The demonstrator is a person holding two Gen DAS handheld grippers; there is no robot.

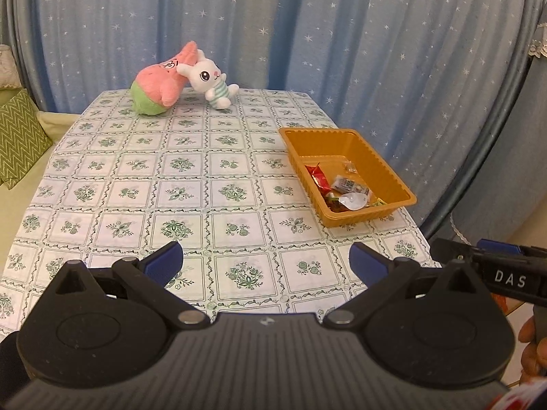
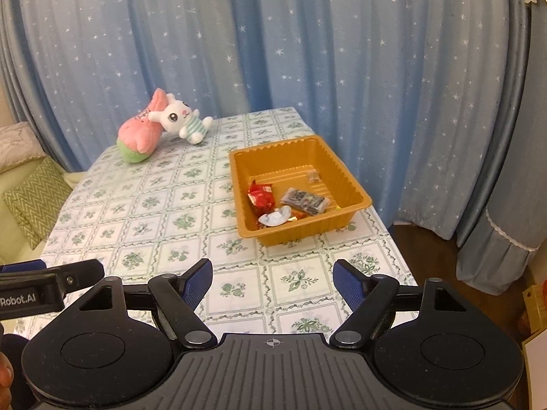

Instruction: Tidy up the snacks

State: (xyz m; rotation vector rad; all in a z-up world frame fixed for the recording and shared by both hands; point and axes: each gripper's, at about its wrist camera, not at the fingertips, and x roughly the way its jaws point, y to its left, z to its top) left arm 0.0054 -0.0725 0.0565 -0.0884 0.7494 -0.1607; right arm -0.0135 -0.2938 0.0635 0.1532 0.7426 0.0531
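Left wrist view: left gripper has its jaws spread wide, nothing between the blue ribbed pads, hovering over the near edge of the table. One orange plastic tray, square with ribbed walls, sits at the table's right edge. Snacks are piled in the tray's near half: one red foil wrapper, one clear packet with dark contents, one crumpled white wrapper, plus small yellow and clear bits, about five to six, exact count hard to tell. Two plush toys sit at the far left corner, touching: one pink-and-green, one white rabbit in a striped shirt. Cloth is glossy, with a green floral square print. Right gripper pokes in at the right edge; can't tell its jaw state from here.

Right wrist view: right gripper has its jaws apart, empty, above the near edge. Same one tray, same snacks at its near side. One starry blue curtain hangs behind.
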